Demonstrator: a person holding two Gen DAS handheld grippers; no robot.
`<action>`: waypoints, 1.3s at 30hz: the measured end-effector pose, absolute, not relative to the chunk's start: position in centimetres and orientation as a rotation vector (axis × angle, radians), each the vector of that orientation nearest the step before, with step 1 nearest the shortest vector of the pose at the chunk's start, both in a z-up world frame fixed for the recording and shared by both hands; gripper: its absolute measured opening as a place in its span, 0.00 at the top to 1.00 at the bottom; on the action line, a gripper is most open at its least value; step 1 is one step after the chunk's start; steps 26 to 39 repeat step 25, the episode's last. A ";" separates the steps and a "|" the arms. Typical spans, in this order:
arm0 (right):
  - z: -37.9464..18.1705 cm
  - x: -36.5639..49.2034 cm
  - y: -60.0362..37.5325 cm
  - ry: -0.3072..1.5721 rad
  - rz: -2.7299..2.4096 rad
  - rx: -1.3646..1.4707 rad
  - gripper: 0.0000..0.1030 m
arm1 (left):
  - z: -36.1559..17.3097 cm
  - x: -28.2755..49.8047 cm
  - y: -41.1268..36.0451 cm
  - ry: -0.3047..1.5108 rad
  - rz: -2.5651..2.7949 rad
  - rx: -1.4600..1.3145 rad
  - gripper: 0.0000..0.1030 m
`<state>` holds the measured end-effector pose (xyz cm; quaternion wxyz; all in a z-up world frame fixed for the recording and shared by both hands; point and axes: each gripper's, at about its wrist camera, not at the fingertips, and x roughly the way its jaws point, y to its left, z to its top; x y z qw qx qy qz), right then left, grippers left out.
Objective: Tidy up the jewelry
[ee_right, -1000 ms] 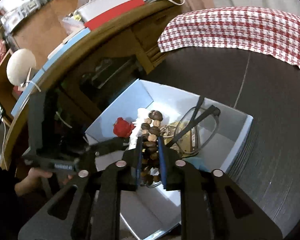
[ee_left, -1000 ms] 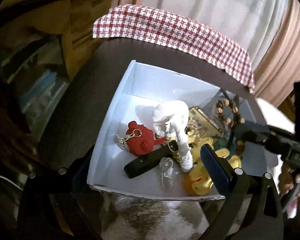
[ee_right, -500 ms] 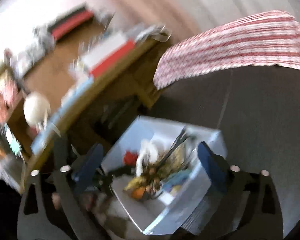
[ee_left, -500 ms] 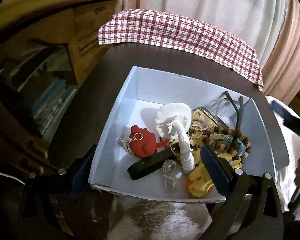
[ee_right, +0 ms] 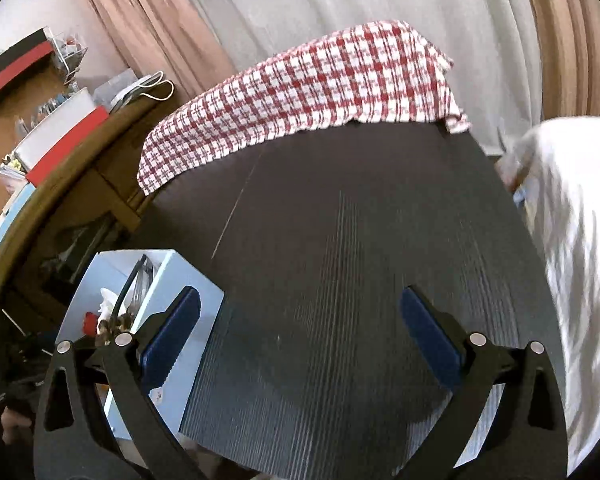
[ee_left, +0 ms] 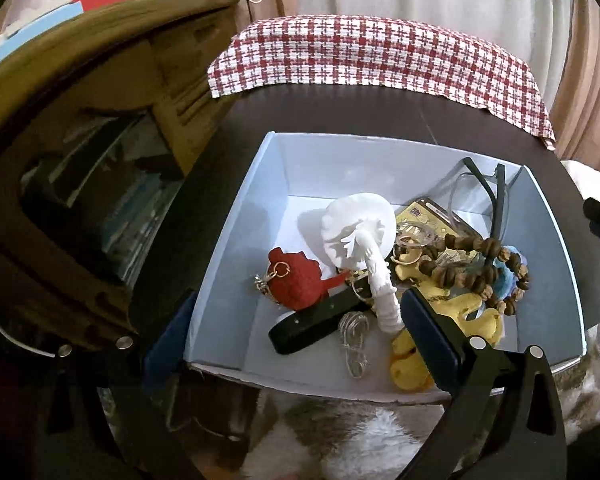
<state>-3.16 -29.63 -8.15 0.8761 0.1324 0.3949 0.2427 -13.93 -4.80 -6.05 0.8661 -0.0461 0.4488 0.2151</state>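
A pale blue box (ee_left: 244, 216) on the dark table holds a wooden bead bracelet (ee_left: 480, 268), a white figurine (ee_left: 360, 240), a red charm on a key ring (ee_left: 292, 284), a black strap (ee_left: 316, 324), glasses (ee_left: 488, 192) and yellow duck shapes (ee_left: 472, 312). My left gripper (ee_left: 300, 344) hangs open over the box's near edge, one finger outside the left wall, the other above the ducks. My right gripper (ee_right: 302, 340) stands wide open above the bare table (ee_right: 360, 240), with nothing between its fingers. The box (ee_right: 188, 276) lies to its left.
A red and white checked cloth (ee_right: 308, 92) covers the table's far side. A wooden shelf unit (ee_left: 100, 100) with books and boxes stands close on the left. White fabric (ee_right: 572, 240) lies off the table's right edge, and curtains hang behind.
My right gripper let go of the bead bracelet, which now lies in the box, opened wide and swung right over the table. The left gripper tilted a little and stayed open.
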 end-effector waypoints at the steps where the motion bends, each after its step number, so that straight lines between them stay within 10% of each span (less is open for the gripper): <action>1: -8.2 -3.3 -29.6 0.823 0.505 0.274 0.07 | -6.1 -14.0 -4.9 0.942 0.450 -0.093 0.04; 39: -7.9 -3.6 -29.7 0.822 0.501 0.264 0.07 | -6.3 -13.9 -5.2 0.961 0.442 -0.047 0.04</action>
